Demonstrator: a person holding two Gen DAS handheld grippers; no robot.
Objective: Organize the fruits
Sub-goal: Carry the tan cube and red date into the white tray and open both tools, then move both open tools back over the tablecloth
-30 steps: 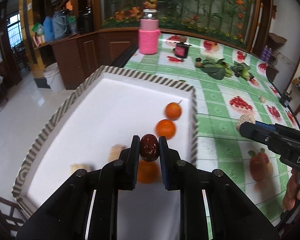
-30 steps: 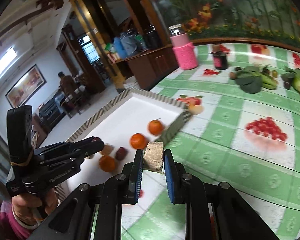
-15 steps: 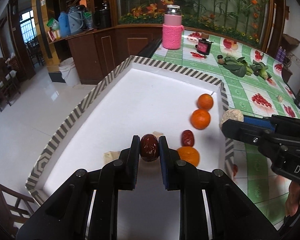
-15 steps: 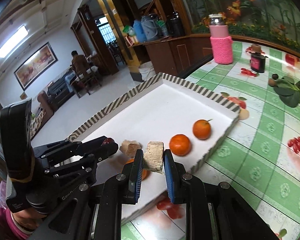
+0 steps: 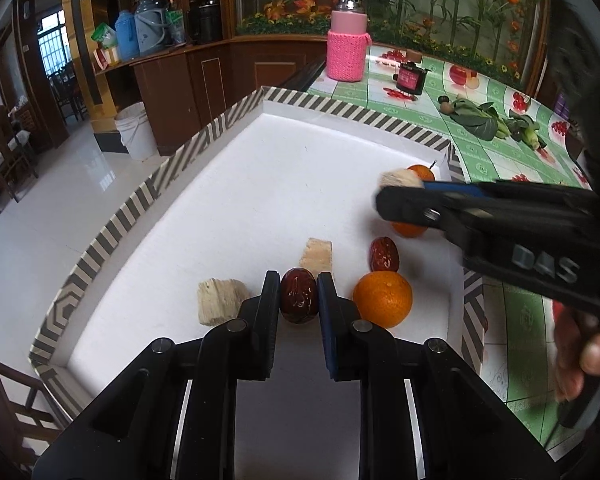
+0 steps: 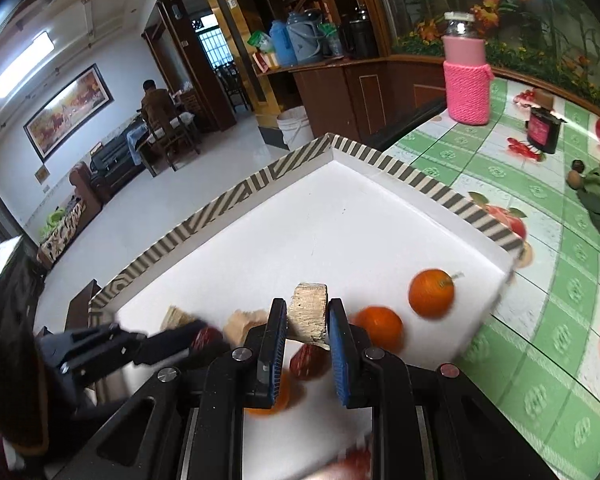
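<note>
A white tray with a striped rim [image 5: 220,128] [image 6: 260,184] holds the fruit. My left gripper [image 5: 299,294] is shut on a dark red date [image 5: 298,295], low over the tray's near part. Beside it lie an orange [image 5: 383,299], a second date [image 5: 384,254] and two pale sugarcane pieces [image 5: 216,301] [image 5: 317,255]. My right gripper [image 6: 307,320] is shut on a pale sugarcane piece [image 6: 309,312] above the tray; it shows in the left wrist view [image 5: 404,196] over two more oranges [image 6: 431,293] [image 6: 380,326].
The tray sits on a green checked tablecloth [image 5: 496,152]. A pink-sleeved jar [image 5: 347,40], a small dark jar [image 5: 411,78] and leafy greens [image 5: 476,118] stand farther back. The table edge drops to the floor on the left, with a white bucket [image 5: 134,130].
Both grippers have moved left and in over the tray with their loads. The left one has come down close to the fruit. The right one has crossed the tray's right rim.
</note>
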